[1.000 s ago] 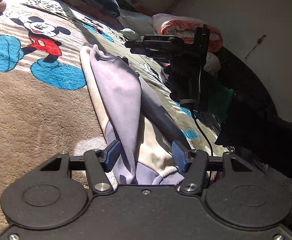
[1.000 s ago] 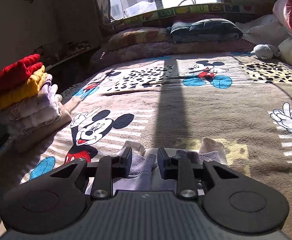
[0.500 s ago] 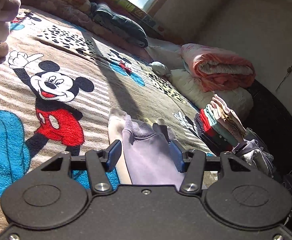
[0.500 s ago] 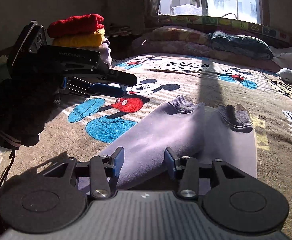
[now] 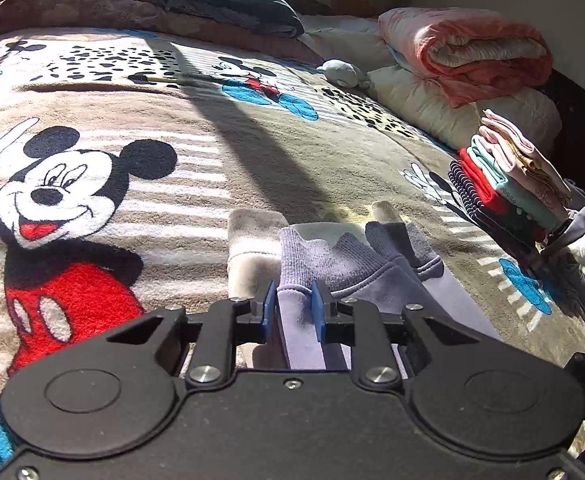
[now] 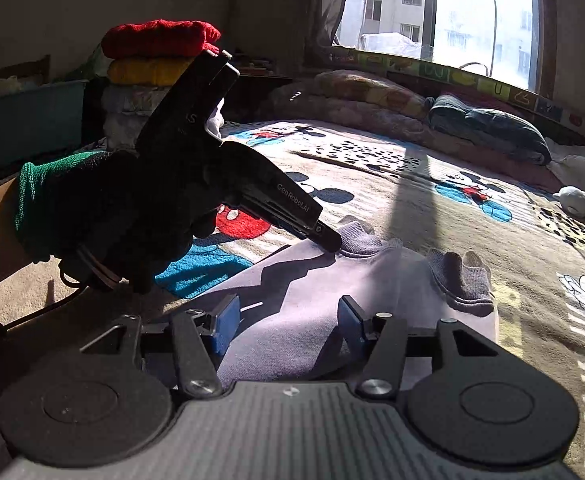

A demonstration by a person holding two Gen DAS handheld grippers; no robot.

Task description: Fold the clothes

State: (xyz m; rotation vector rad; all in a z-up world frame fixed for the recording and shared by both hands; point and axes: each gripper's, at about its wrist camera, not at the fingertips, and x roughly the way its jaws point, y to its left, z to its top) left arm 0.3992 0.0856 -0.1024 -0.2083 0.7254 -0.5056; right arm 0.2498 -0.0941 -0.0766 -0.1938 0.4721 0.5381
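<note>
The left hand-held gripper (image 5: 293, 306) pinches a cuff of the purple top (image 6: 324, 300) lying on the bed (image 5: 196, 168), while the right hand-held gripper (image 6: 288, 322) sits wide apart over the top

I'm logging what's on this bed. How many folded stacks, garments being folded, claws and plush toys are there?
Folded stacks: 2 (pink-topped stack, red-topped stack)
Garments being folded: 1 (lavender garment)
Claws: 2 (left claw shut on the garment, right claw open)
Plush toys: 1 (plush toy)
Total: 6
</note>
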